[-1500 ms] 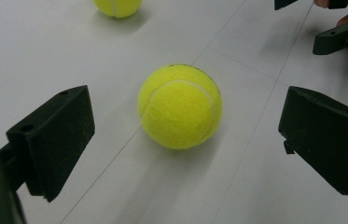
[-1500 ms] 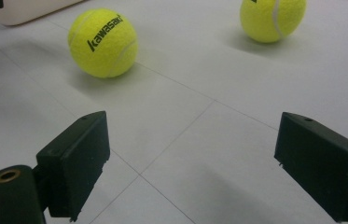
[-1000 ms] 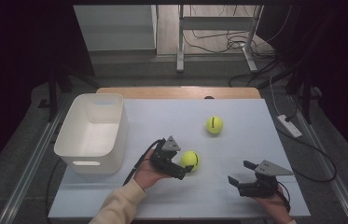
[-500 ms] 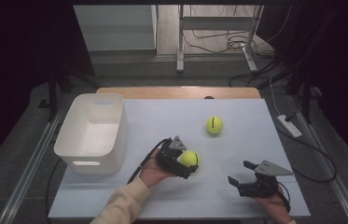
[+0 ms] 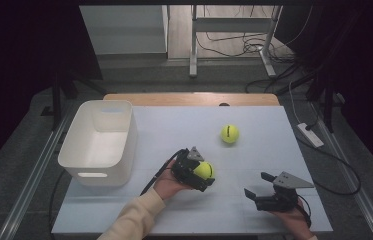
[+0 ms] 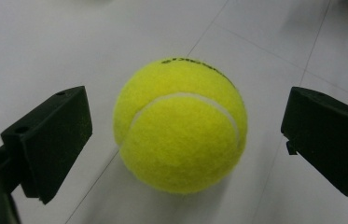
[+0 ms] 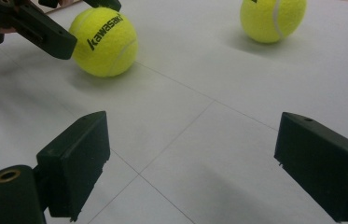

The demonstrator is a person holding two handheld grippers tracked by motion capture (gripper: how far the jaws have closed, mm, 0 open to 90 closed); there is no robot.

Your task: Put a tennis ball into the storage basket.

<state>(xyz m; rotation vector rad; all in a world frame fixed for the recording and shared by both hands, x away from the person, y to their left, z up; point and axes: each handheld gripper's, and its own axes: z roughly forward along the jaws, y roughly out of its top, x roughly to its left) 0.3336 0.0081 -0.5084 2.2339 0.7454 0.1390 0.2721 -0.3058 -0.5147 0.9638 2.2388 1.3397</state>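
Now we have the left gripper (image 5: 200, 175) around the near tennis ball (image 5: 204, 170), which rests on the white table (image 5: 174, 130) between the spread jaws, a gap on each side, nothing clenched yet. Being round, it has no long axis; its printed name faces our right gripper (image 5: 260, 187), which sits released and holding nothing. We count two balls, the second ball (image 5: 229, 133) farther off, and one white bin (image 5: 99, 142).
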